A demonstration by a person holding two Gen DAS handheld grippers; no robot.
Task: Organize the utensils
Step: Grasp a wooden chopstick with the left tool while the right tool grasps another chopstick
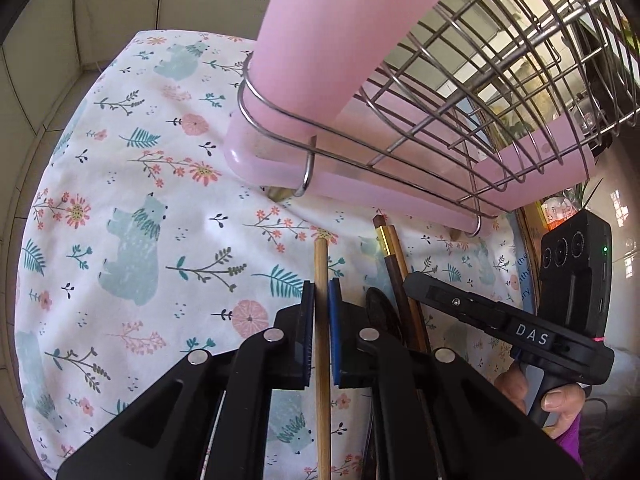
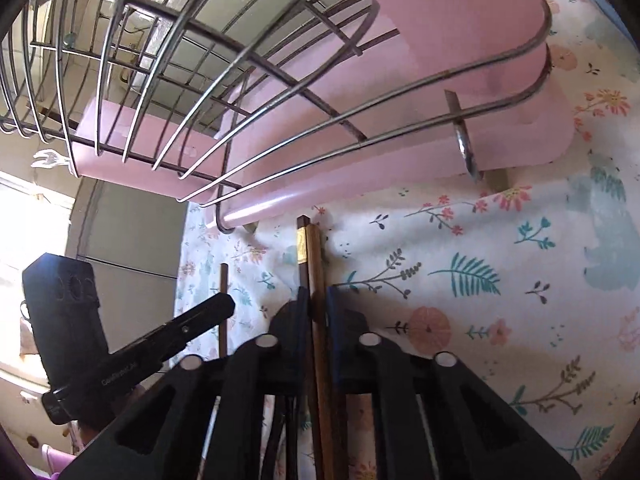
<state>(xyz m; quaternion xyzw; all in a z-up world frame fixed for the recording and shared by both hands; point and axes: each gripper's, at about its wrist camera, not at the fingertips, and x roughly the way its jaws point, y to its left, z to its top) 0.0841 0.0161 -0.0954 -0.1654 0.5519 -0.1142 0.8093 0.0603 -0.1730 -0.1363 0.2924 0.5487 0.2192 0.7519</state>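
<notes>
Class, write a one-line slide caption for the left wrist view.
Left gripper clamps a light wooden chopstick before a wire dish rack.

Shiny metal wire rack [image 1: 460,92], glossy pink plastic tray [image 1: 280,168] (smooth), matt printed cloth [image 1: 132,200], wooden chopsticks [image 2: 314,264].

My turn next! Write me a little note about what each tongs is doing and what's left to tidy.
Left tongs: shut on a light wooden stick.
Right tongs: shut on the dark brown chopsticks, one with a gold band.
Both point toward the wire rack with its pink tray, which stands on the flowery cloth.
Done: both tongs have a grip on their sticks.
Left: nothing is in the rack yet as far as I can see; probably the sticks go there.
</notes>
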